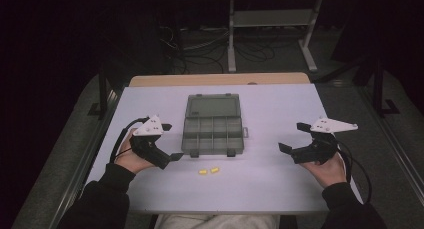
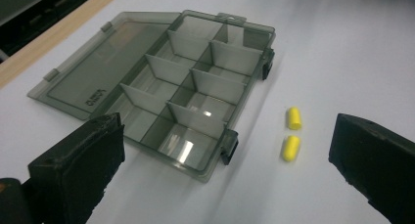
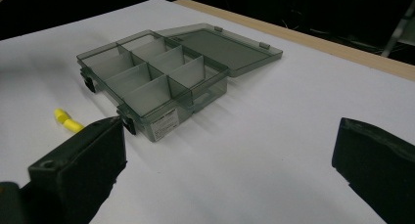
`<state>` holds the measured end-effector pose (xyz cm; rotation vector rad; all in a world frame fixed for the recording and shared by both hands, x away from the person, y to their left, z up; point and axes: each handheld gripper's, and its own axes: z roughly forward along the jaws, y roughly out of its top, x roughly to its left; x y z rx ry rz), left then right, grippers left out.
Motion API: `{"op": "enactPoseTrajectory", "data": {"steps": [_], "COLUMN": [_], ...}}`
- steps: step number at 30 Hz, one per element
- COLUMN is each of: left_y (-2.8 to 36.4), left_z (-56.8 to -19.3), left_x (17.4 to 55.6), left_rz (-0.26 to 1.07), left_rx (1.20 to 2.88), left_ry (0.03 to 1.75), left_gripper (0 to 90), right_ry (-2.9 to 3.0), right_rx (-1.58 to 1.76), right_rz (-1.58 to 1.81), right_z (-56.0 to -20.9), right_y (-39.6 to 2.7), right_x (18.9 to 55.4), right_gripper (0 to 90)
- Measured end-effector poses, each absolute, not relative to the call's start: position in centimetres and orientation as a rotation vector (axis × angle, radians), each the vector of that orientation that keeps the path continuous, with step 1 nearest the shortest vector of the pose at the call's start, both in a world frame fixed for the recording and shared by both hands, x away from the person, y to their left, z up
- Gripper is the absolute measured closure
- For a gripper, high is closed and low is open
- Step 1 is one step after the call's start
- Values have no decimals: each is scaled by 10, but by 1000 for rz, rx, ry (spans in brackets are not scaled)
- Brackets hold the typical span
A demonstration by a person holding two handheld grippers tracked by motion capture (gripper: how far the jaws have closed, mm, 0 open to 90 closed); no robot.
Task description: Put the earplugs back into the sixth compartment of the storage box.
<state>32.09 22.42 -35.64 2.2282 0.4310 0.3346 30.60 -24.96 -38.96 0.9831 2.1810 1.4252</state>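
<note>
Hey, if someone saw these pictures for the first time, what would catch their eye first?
Probably the two yellow earplugs, bright against the white table, lying side by side just in front of the open, empty grey compartment box at the table's middle. Next, the left hand-held gripper and right hand-held gripper, open on either side.

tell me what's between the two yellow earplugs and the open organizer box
Nothing: in the left gripper view, bare white table separates the two yellow earplugs from the front wall of the organizer box, whose compartments look empty.
</note>
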Motion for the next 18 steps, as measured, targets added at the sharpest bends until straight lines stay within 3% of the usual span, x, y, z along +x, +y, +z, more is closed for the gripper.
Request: {"op": "enactPoseTrajectory", "data": {"steps": [18], "left_y": [191], "left_z": [-379], "left_x": [322], "left_rz": [239], "left_rx": [2338], "left_ry": [331], "left_gripper": [0], "right_ry": [2203], "right_rx": [980], "right_rz": [1413], "right_z": [-392], "right_y": [-248], "right_x": [307], "right_gripper": [0]}}
